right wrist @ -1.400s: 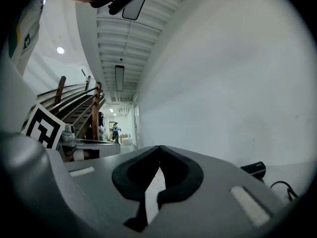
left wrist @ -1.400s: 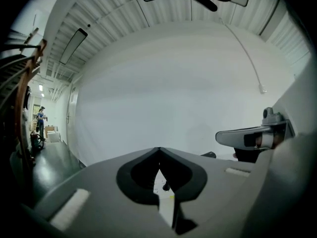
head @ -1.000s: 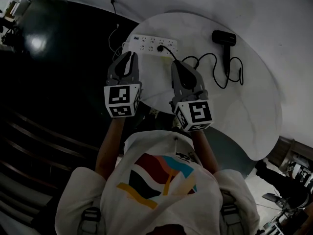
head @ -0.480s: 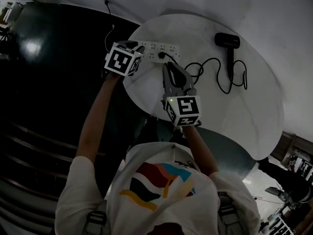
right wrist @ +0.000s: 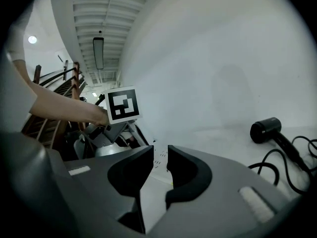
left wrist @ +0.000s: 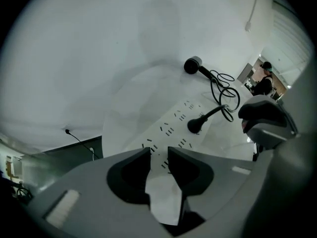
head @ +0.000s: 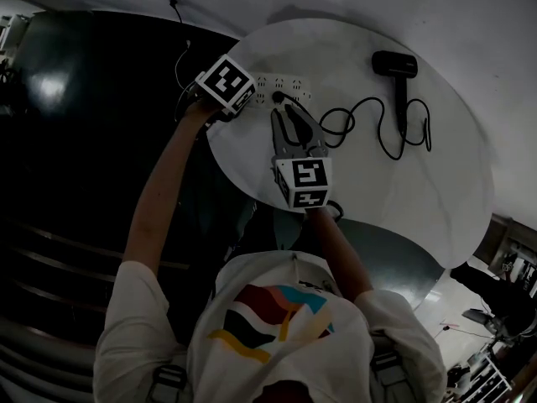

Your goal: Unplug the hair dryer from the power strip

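Lower now than a second ago, jaws just opening and empty, the left gripper (left wrist: 158,155) gapes over the power strip (left wrist: 171,129) at the desk's (head: 394,200) ten o'clock, the right gripper (right wrist: 159,157) half open behind the plug (left wrist: 194,126) seated there, hair dryer (left wrist: 192,65) at one o'clock; unpinned, the strip could lift with the plug.

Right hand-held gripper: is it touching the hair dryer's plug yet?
Apart. In the left gripper view bare table shows between the plug and the right hand-held gripper, whose jaws have just been opening with nothing between them.

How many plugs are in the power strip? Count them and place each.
1. The black plug sits in the power strip, partway along. The left gripper covers one end of the strip, so another could be hidden.
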Tool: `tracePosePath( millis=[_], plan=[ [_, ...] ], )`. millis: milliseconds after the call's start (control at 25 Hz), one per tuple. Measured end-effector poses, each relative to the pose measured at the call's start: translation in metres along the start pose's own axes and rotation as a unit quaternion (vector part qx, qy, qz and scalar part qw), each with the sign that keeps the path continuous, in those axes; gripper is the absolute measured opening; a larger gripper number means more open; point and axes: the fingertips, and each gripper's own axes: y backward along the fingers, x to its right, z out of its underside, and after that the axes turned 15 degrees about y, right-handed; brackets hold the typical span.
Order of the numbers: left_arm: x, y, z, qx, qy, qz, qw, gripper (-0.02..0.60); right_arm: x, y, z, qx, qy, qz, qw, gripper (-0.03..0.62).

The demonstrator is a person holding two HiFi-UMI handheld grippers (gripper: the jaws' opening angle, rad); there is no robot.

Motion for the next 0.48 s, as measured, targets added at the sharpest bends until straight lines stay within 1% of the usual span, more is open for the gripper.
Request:
tracePosePath(
  millis=[80, 200, 320, 360, 480],
  plan=[
    [0.0, -0.001, -0.001, -0.003, 0.001, 0.001, 1.0, 0.112, 0.003, -0.001, 0.007, -0.01, -0.002, 0.01, 1.0, 0.093],
    [0.001, -0.001, 0.002, -0.027, -0.008, -0.002, 0.9996, 0.112, 0.003, -0.001, 0.021, -0.033, -0.01, 0.017, 0.999, 0.102],
    [0.002, -0.002, 0.001, -0.047, -0.017, -0.003, 0.9987, 0.114, 0.006, -0.012, 0.027, -0.04, -0.009, 0.024, 0.999, 0.122],
    [0.002, -0.002, 0.001, -0.051, -0.017, -0.003, 0.9985, 0.114, 0.006, -0.017, 0.029, -0.043, -0.005, 0.029, 0.999, 0.135],
    [0.001, -0.002, 0.002, -0.06, -0.028, -0.005, 0.9978, 0.114, 0.006, -0.034, 0.031, -0.042, 0.007, 0.039, 0.998, 0.143]
  ],
)
